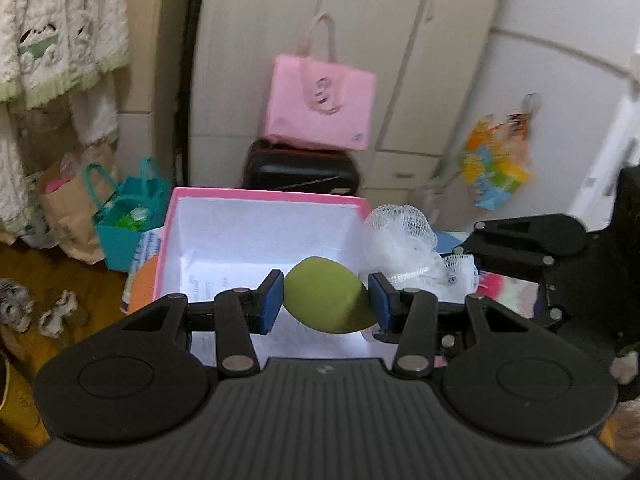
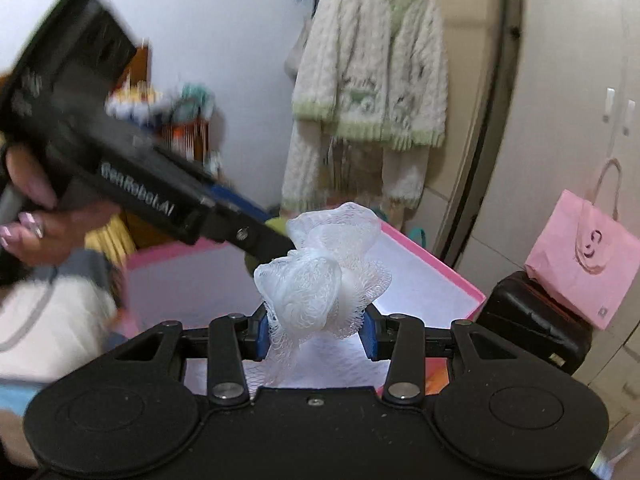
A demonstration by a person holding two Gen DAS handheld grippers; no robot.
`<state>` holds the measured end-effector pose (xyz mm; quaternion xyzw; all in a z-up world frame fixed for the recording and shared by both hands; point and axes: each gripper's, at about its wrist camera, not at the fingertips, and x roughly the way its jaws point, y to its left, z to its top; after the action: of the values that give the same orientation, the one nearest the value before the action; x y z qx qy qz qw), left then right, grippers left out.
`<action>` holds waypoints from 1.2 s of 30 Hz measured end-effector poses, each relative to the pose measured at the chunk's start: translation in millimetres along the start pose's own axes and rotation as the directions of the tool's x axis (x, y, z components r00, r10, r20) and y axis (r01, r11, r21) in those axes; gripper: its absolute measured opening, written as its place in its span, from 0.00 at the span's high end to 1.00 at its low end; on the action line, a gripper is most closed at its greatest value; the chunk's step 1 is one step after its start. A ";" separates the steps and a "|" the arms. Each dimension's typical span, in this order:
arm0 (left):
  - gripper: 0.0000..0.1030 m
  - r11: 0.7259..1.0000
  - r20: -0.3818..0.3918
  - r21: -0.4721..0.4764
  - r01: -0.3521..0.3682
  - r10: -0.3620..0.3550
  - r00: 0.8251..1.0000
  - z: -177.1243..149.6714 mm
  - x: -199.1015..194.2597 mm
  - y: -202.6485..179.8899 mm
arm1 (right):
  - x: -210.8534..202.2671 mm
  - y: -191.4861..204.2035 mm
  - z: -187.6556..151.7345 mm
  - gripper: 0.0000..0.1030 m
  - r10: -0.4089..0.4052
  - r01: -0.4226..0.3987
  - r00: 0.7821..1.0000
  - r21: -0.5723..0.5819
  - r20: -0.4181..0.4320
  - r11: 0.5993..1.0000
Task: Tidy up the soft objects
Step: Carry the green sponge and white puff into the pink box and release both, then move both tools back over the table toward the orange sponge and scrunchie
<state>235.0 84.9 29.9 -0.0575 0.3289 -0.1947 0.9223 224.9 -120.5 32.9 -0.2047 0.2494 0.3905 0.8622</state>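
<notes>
Cream wardrobe doors [image 1: 360, 60] stand behind an open pink cardboard box with a white inside [image 1: 224, 216], the landmark here. Over the box's near part, the left gripper [image 1: 326, 300] is clamped on an olive-green egg-shaped sponge [image 1: 324, 300], blue pads pressing its two sides. Just right of the sponge, also above the box, the right gripper [image 2: 316, 330] is clenched on a white mesh bath puff [image 2: 320, 272], whose netting bulges up past the pads. A hand [image 2: 36, 208] grips the left gripper's handle. Beyond the box, a pink paper bag [image 1: 320, 104] appears, through the blur, to rest on a black case [image 1: 300, 168].
</notes>
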 end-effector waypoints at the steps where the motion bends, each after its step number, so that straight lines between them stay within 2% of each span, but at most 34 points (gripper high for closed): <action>1: 0.56 1.000 -0.017 -0.014 -0.002 0.002 1.000 1.2 9.9 4.7 | 10.6 -5.9 3.9 0.54 0.017 -0.018 0.999 -0.020 -0.043 1.000; 5: 0.56 0.992 -0.072 -0.123 0.006 -0.015 0.997 5.7 43.1 24.8 | 41.5 -27.6 9.7 0.54 0.036 -0.039 0.990 -0.017 -0.136 0.999; 7: 0.56 0.988 -0.108 -0.151 -0.019 0.003 0.994 9.1 59.3 30.3 | 54.4 -37.0 10.7 0.54 0.048 -0.047 0.984 0.010 -0.173 0.999; 11: 0.56 0.980 -0.184 -0.178 -0.093 0.060 0.981 15.0 87.4 32.4 | 83.3 -44.1 16.2 0.54 0.007 -0.009 0.965 -0.006 -0.261 1.000; 14: 0.56 0.969 -0.216 -0.214 -0.125 0.078 0.973 14.6 105.1 38.3 | 100.8 -42.7 15.9 0.54 -0.028 0.016 0.942 -0.039 -0.334 0.999; 18: 0.56 0.959 -0.236 -0.240 -0.151 0.093 0.967 9.2 117.6 41.5 | 120.5 -43.8 15.2 0.54 -0.076 0.048 0.913 -0.079 -0.401 0.996; 20: 0.54 0.956 -0.233 -0.245 -0.161 0.103 0.967 11.5 121.1 42.6 | 126.4 -42.4 16.1 0.51 -0.099 0.059 0.907 -0.109 -0.409 0.992; 21: 0.51 0.952 -0.231 -0.254 -0.174 0.115 0.966 11.6 120.5 42.8 | 127.3 -41.7 16.1 0.48 -0.110 0.066 0.907 -0.121 -0.407 0.991; 23: 0.47 0.949 -0.219 -0.268 -0.165 0.106 0.970 12.9 114.3 43.2 | 126.1 -41.5 16.8 0.34 -0.130 0.090 0.912 -0.119 -0.389 0.989; 25: 0.34 0.954 -0.191 -0.268 -0.137 0.087 0.978 15.4 106.4 42.3 | 118.0 -42.6 16.6 0.33 -0.123 0.094 0.927 -0.098 -0.355 0.991; 32: 0.32 0.980 -0.133 -0.185 -0.067 0.043 0.990 20.1 70.9 31.4 | 57.5 -41.0 17.9 0.32 -0.085 0.091 0.972 0.015 -0.219 0.996; 36: 0.32 0.996 -0.128 -0.075 -0.046 0.036 0.991 15.2 39.3 16.1 | 14.6 -39.2 13.6 0.32 -0.073 0.090 0.986 0.110 -0.152 0.990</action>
<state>277.5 83.7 15.0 -0.0740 0.3953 -0.1660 0.9004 267.3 -128.7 41.3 -0.1923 0.3262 0.3234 0.8672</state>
